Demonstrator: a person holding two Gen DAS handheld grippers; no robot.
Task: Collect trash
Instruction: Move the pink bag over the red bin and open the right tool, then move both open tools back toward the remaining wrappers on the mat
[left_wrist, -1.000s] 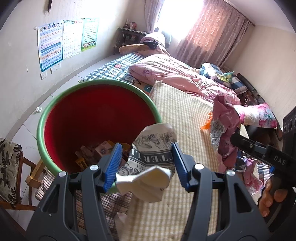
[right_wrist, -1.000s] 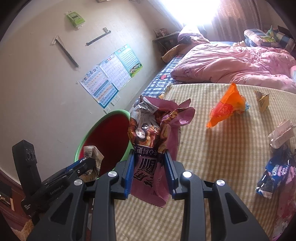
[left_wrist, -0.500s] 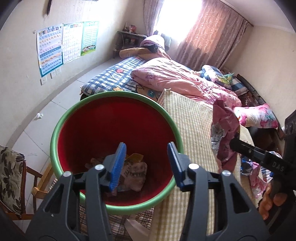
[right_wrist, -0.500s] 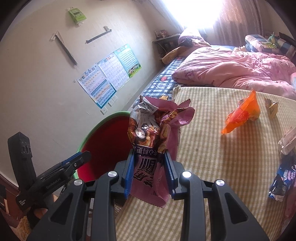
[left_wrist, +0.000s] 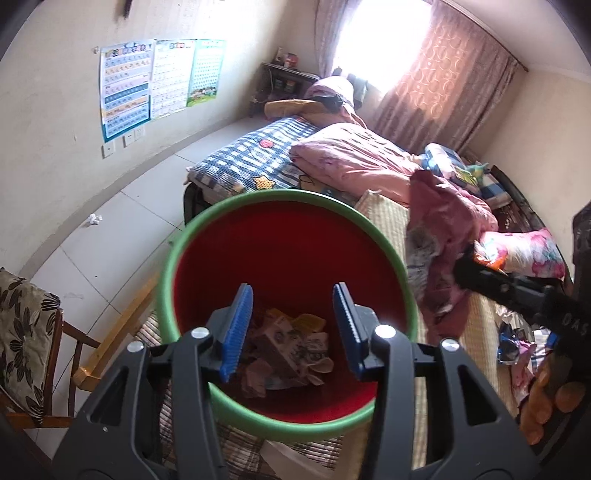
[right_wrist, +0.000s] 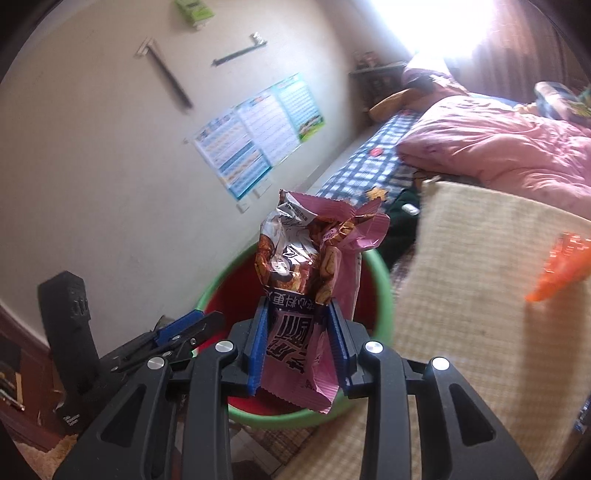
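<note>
Over by the far left, a patterned chair (left_wrist: 26, 332) and bare floor tiles with one crumpled scrap of paper (left_wrist: 94, 219) lying near the wall, not yet picked up

Next along, my left claw (left_wrist: 291, 328) hangs above the green-rimmed red bin (left_wrist: 173, 258); jaws spread wide, nothing between them. Down in the bin bottom: a heap of wrappers and cartons (left_wrist: 288, 350), so part of the collecting is done

Right of the bin, my right claw (right_wrist: 299, 343) is clamped tight on the lower half of a pink snack bag (right_wrist: 314, 266), which stands upright out of the jaws, crumpled top open. From the right camera the bag sits over the near rim of the bin (right_wrist: 384, 280), roughly above its mouth; from the left camera it appears just beside the rim on the right. I judge it close enough that a short move inward and a release would drop it in

Further right, on the woven mat (right_wrist: 480, 295) covering the bed: an orange wrapper (right_wrist: 561, 266) lies loose, well apart from the bin. At the left camera's right edge, more packets (left_wrist: 513, 343) on the mat, blue and pink, too blurred to name

Tally, as I judge it: several pieces binned, one in hand, orange wrapper, the far packets and the floor scrap left to fetch
</note>
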